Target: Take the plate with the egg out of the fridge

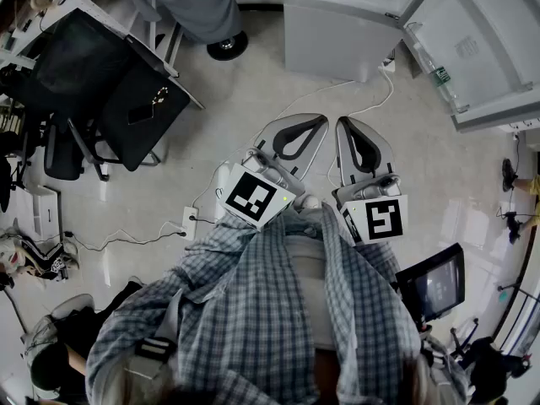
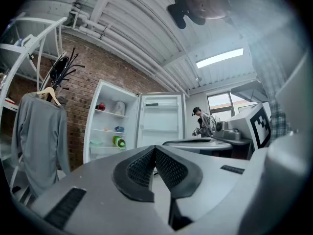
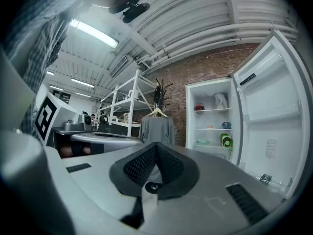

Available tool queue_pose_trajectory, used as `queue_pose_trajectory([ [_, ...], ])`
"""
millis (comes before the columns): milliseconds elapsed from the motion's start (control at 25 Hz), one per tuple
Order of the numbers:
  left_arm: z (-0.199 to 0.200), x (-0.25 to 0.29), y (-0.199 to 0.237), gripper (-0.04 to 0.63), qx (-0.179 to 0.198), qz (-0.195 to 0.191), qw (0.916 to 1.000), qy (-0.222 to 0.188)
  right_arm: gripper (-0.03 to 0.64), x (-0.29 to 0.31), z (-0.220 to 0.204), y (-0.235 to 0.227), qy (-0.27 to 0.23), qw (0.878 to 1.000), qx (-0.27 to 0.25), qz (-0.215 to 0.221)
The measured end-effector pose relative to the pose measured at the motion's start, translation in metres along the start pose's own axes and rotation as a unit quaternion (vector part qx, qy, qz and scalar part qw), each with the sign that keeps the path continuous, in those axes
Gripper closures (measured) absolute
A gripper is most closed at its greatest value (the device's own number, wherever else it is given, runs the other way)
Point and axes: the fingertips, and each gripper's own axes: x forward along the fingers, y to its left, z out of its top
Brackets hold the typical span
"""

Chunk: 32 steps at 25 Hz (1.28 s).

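Note:
The white fridge (image 1: 337,40) stands open ahead of me, its door (image 1: 481,40) swung to the right. In the left gripper view its shelves (image 2: 110,129) hold a red item, a white bag, a blue item, a green bottle (image 2: 118,141) and a pale green dish (image 2: 96,143). No egg can be made out at this distance. The right gripper view shows the same dish (image 3: 202,142). My left gripper (image 1: 314,122) (image 2: 155,148) and right gripper (image 1: 344,125) (image 3: 156,145) are held side by side at my waist, both shut and empty, well short of the fridge.
Black chairs (image 1: 110,91) stand at the left, and a person (image 1: 202,7) stands beside the fridge. A power strip with cables (image 1: 187,222) lies on the floor. A monitor (image 1: 432,285) sits at my right. A grey coat (image 2: 39,141) hangs left of the fridge.

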Motion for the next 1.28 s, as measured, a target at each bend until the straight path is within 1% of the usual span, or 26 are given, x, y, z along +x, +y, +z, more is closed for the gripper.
queue_pose_trajectory([
  [200,0.001,-0.001,0.004,0.589,-0.005,0.002,1.0,0.0,0.611,0.003,0.002,0.002,0.0,1.0,0.0,0.001],
  [440,0.0,-0.002,0.007,0.589,-0.001,0.003,1.0,0.0,0.611,0.004,-0.001,-0.001,0.004,1.0,0.005,-0.007],
  [680,-0.001,-0.009,0.011,0.589,-0.008,0.003,1.0,0.0,0.611,0.001,-0.015,0.003,0.038,0.999,-0.005,-0.008],
  [880,0.0,-0.015,0.014,0.589,-0.007,0.003,1.0,-0.003,0.611,-0.001,-0.018,0.005,0.049,0.999,-0.008,-0.015],
  [1080,0.001,-0.035,0.019,0.589,-0.006,0.003,0.9999,-0.007,0.611,0.004,0.0,0.02,0.006,1.0,0.001,-0.03],
  [1200,0.001,-0.037,0.024,0.589,-0.009,0.006,0.9999,-0.007,0.611,0.005,-0.001,0.019,0.009,0.999,-0.002,-0.034],
  [1280,0.001,-0.04,0.026,0.589,-0.003,0.007,0.9999,-0.009,0.611,0.005,-0.001,0.021,0.01,0.999,-0.003,-0.036],
])
